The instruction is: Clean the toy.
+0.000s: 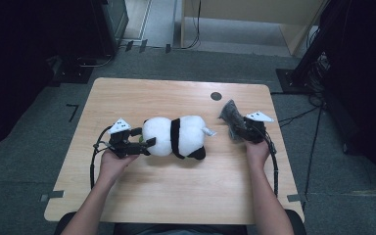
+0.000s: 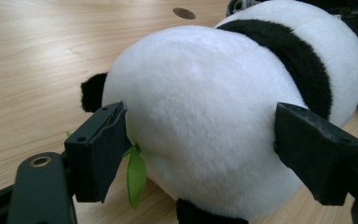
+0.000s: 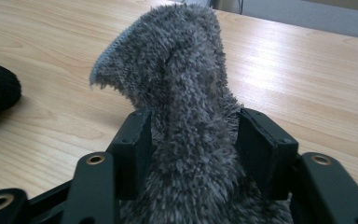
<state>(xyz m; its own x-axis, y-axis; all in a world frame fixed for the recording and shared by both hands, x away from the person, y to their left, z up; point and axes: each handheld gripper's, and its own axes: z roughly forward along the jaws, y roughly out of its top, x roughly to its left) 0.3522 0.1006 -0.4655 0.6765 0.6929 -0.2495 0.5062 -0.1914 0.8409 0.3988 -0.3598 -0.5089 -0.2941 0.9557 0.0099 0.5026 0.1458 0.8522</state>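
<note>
A plush panda [image 1: 174, 137] lies mid-table, its rump between the left gripper's [image 1: 146, 137] spread, unclenched jaws; the right gripper [image 3: 193, 140] pinches a grey fuzzy cloth [image 3: 177, 88] beside it; that limp cloth could slip free.

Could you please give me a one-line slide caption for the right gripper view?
Tongs pinching a fuzzy grey cloth above the wooden table.

Left gripper [image 2: 200, 154] straddles the white end of the plush panda [image 2: 223, 116]; fingers [image 2: 100, 149] sit beside the plush, apparently not squeezing it. Green leaf [image 2: 136, 175] hangs by the left finger. Wooden tabletop [image 2: 32, 60] underneath.
</note>
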